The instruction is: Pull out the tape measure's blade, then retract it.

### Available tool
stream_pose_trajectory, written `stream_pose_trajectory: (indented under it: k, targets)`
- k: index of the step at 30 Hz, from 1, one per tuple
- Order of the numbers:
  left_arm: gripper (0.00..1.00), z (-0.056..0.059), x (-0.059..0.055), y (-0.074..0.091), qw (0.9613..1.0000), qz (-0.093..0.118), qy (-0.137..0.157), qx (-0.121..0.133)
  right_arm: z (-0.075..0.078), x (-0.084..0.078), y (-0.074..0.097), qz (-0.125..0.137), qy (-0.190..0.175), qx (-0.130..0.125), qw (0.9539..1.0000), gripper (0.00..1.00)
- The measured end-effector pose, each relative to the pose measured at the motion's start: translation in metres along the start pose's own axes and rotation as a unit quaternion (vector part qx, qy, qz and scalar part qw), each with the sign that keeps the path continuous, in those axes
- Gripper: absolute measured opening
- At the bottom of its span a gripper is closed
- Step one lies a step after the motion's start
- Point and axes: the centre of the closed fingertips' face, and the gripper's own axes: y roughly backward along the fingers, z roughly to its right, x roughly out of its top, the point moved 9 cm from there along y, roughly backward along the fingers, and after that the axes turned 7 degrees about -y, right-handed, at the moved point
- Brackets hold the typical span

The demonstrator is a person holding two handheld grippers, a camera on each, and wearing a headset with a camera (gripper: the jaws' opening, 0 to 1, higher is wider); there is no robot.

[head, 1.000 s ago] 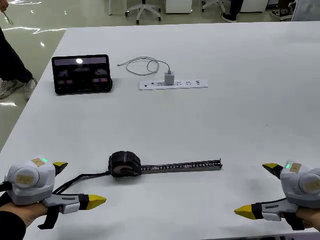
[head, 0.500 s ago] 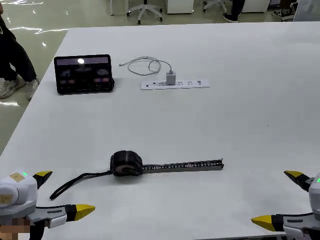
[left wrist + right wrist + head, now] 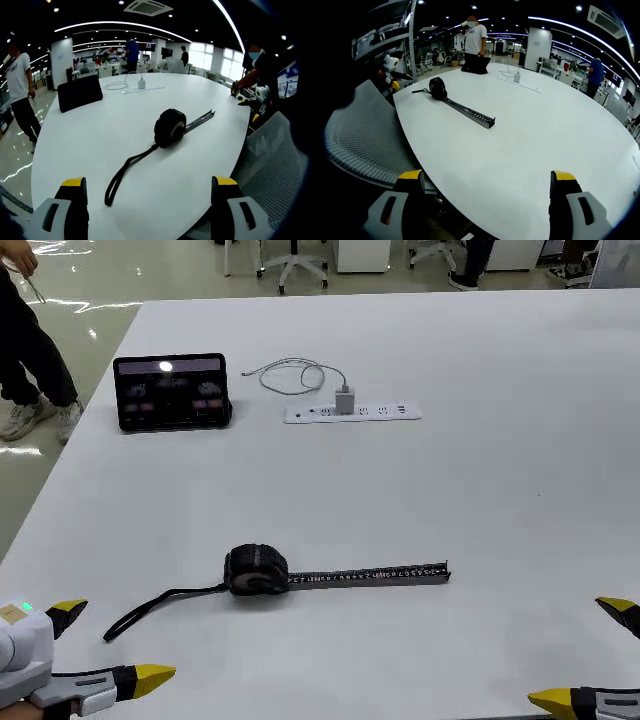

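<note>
Head view, 7 o'clock: left gripper (image 3: 112, 640) had a white housing, a lit green LED (image 3: 25, 608) and a tan sticker (image 3: 9, 615) on top, with grey jaw arms, black ends and yellow tips. At 5 o'clock: right gripper (image 3: 580, 652) had the same yellow tips on grey. In the gripper views, each grey jaw base had a dark oblong slot.

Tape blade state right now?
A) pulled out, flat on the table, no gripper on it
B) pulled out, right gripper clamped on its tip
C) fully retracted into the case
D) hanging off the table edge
A: the blade lies extended from the case, flat on the table, while the left gripper and right gripper are both open and apart from it.
</note>
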Motion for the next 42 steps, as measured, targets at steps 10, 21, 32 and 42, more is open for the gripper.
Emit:
stream_pose_trajectory:
  k: [10, 21, 32, 42]
  targets:
    - [1.00, 0.000, 0.001, 0.002, 0.9999, -0.007, -0.012, -0.006, 0.004, 0.014, 0.010, 0.009, 0.008, -0.011, 0.9999, 1.00]
    - [1.00, 0.001, 0.004, 0.001, 0.9999, -0.008, -0.012, -0.005, 0.001, 0.012, 0.006, -0.001, 0.007, 0.000, 1.0000, 1.00]
    - [1.00, 0.002, 0.011, -0.006, 0.9998, -0.002, -0.015, -0.010, -0.001, 0.012, 0.005, -0.003, 0.007, 0.002, 1.0000, 1.00]
    - [1.00, 0.008, 0.027, -0.017, 0.9998, 0.005, -0.010, -0.016, 0.001, 0.022, 0.000, 0.011, -0.004, -0.004, 0.9999, 1.00]
